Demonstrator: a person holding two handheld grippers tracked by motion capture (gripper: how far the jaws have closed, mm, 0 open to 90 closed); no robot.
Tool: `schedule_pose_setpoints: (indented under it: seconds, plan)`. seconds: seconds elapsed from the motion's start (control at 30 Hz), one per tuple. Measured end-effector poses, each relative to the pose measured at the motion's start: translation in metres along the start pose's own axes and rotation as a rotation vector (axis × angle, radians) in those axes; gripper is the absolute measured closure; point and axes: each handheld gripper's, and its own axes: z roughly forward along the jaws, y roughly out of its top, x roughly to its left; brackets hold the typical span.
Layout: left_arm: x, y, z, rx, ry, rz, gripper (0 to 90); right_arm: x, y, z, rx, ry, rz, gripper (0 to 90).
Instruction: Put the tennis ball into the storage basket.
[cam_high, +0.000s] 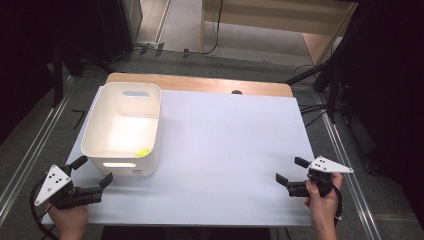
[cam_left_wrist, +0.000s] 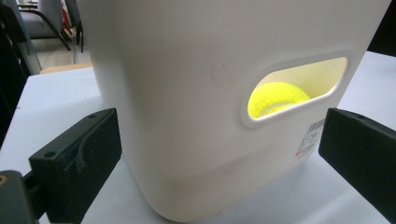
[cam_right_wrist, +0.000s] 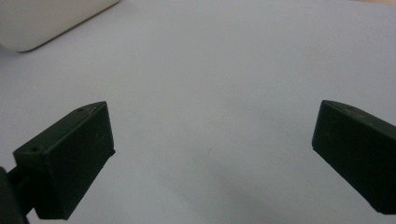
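A white plastic bin (cam_high: 122, 129) stands on the left half of the white table (cam_high: 225, 150). Inside it, at the near right corner, lies a yellow tennis ball (cam_high: 142, 152); through the handle slot of the bin (cam_left_wrist: 196, 116) the ball (cam_left_wrist: 275, 98) is plain in the left gripper view. My left gripper (cam_high: 92, 170) is open just in front of the bin's near left corner, holding nothing. My right gripper (cam_high: 292, 170) is open low over the table near its right edge, and the bare sheet lies between its jaws (cam_right_wrist: 210, 149).
A wooden strip (cam_high: 200, 82) runs along the table's far edge. Dark stands and cables (cam_high: 320, 85) flank the table on the floor. A barcode sticker (cam_left_wrist: 310, 137) marks the bin's near wall. A corner of the bin (cam_right_wrist: 46, 23) lies far off in the right gripper view.
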Motion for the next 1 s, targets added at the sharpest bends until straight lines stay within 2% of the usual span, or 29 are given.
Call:
schedule_pose_setpoints:
  seconds: [0.3, 0.47, 0.7, 1.0]
  plan:
    - [-0.001, 0.000, 0.000, 0.000, 0.001, 0.001, 0.0, -0.009, -0.016, -0.013, -0.046, -0.024, 0.038, 0.0]
    - [0.000, 0.000, 0.000, 0.001, 0.000, 0.003, 0.0, -0.012, -0.026, -0.020, -0.084, -0.062, 0.040, 0.0]
    - [0.000, 0.000, 0.000, 0.004, -0.001, 0.004, 0.0, -0.018, -0.043, -0.027, -0.147, -0.058, 0.066, 0.0]
    - [0.000, 0.000, 0.001, 0.006, -0.002, 0.005, 0.0, -0.025, -0.055, -0.036, -0.216, -0.053, 0.091, 0.0]
